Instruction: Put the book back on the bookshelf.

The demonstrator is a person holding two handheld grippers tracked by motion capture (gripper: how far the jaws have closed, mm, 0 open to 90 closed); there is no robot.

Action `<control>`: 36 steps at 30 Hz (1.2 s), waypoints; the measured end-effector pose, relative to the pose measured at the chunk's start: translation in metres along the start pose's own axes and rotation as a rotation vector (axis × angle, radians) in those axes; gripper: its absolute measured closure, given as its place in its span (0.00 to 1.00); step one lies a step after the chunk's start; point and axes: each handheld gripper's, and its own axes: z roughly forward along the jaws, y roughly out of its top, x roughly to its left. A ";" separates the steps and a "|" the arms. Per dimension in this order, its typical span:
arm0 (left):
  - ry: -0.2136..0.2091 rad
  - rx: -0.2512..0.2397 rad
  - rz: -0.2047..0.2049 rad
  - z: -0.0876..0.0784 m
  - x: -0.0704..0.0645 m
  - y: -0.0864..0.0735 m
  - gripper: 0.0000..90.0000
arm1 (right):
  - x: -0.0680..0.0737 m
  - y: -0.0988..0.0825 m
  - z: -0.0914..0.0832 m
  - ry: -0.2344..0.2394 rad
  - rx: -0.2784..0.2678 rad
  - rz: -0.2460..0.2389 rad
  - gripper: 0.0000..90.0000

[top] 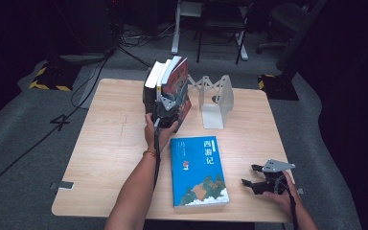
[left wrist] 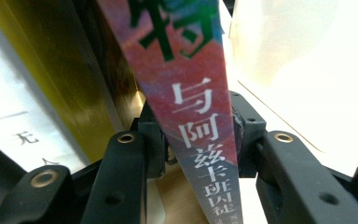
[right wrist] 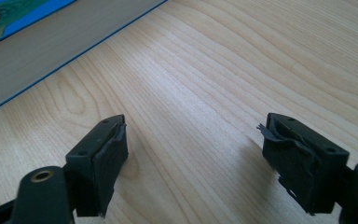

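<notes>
While left hand is working at far edge of table (top: 115, 143), step in hand looks like shelving red book into row; row of upright books (top: 154, 84) standing near far edge, just beside white bookend (top: 216, 101); blue book (top: 199, 171) lying flat near near edge, apparently next in line; red book (left wrist: 191, 121) sitting between pads of left gripper (top: 165, 109), pads close against covers, contact uncertain; right gripper (top: 263, 178) resting near near-right corner, jaws apart, gripping nothing; next move calling for full release, clean retreat without toppling row.
</notes>
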 end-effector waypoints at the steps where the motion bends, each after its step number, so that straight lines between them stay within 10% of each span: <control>1: -0.002 0.002 0.003 -0.001 0.000 0.000 0.71 | 0.000 0.000 0.000 0.000 0.000 0.000 0.25; 36: -0.103 0.083 0.189 -0.075 0.007 -0.005 0.49 | 0.000 0.000 0.000 -0.001 0.000 0.000 0.25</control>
